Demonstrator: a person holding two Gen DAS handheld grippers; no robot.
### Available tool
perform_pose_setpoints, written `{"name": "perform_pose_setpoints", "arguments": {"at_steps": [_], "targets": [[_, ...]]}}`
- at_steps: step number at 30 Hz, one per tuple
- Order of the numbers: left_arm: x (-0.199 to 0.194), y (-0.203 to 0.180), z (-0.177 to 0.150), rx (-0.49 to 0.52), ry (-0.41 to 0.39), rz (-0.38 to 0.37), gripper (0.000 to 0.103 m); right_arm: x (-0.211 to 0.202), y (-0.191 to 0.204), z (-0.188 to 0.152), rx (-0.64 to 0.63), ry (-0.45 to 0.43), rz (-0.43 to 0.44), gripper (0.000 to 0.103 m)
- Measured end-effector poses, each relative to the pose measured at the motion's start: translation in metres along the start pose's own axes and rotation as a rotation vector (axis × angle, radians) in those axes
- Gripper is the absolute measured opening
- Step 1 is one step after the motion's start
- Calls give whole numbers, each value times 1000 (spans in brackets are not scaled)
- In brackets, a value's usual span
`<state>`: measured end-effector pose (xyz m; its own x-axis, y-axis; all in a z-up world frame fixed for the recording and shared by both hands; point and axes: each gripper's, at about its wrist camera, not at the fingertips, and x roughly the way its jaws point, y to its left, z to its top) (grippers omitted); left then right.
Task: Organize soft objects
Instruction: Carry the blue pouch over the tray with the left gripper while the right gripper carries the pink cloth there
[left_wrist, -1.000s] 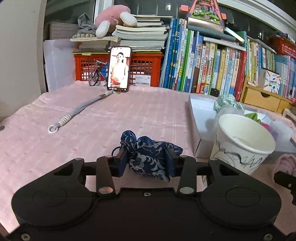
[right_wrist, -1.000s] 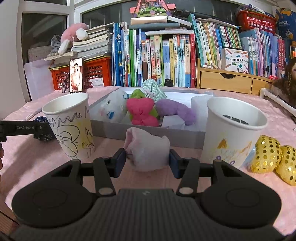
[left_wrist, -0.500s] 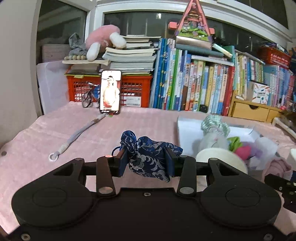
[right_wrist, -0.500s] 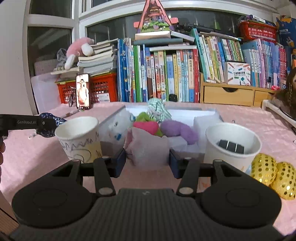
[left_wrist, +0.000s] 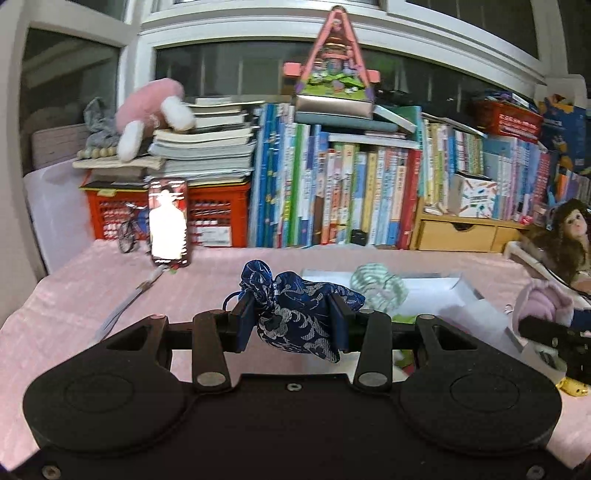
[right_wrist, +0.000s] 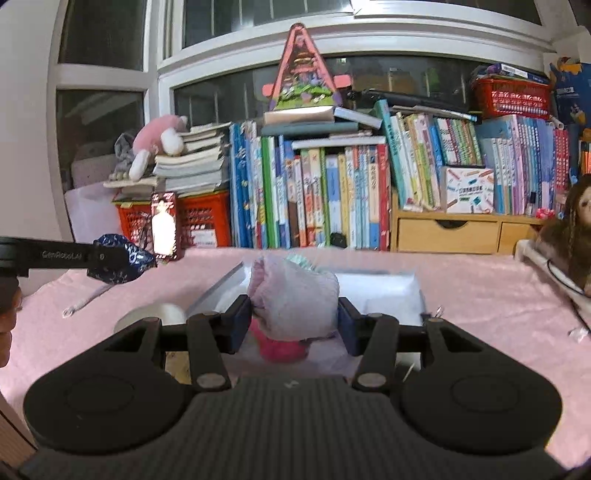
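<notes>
My left gripper (left_wrist: 293, 317) is shut on a dark blue patterned drawstring pouch (left_wrist: 295, 314) and holds it high above the pink tablecloth; it also shows in the right wrist view (right_wrist: 118, 260). My right gripper (right_wrist: 293, 319) is shut on a pale pink soft cloth bundle (right_wrist: 293, 299), held above the white box (right_wrist: 391, 288); the bundle also shows in the left wrist view (left_wrist: 543, 299). The box (left_wrist: 436, 286) holds a green-striped soft toy (left_wrist: 376, 282) and a magenta soft toy (right_wrist: 280, 349).
A paper cup (right_wrist: 153, 317) stands left of the box. A phone (left_wrist: 168, 221) leans on a red crate (left_wrist: 210, 218). A grey lanyard (left_wrist: 125, 306) lies on the cloth. Books line the back. A doll (left_wrist: 569, 236) sits at the right.
Both grippers have risen with their loads. The cups have dropped low in both views and the box now lies below the right gripper.
</notes>
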<state>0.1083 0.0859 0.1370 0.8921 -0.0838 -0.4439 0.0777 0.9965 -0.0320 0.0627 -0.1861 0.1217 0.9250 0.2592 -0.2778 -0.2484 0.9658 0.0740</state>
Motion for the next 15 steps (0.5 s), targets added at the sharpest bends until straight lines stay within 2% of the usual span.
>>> {"name": "perform_pose_setpoints", "arguments": {"at_steps": [7, 11, 15], "targets": [[29, -18, 28, 17, 56, -31, 40, 14, -27, 33, 2, 2, -29, 54], [66, -29, 45, 2, 152, -60, 40, 33, -37, 50, -12, 22, -34, 54], [108, -35, 52, -32, 246, -59, 40, 67, -47, 62, -2, 113, -25, 52]]}}
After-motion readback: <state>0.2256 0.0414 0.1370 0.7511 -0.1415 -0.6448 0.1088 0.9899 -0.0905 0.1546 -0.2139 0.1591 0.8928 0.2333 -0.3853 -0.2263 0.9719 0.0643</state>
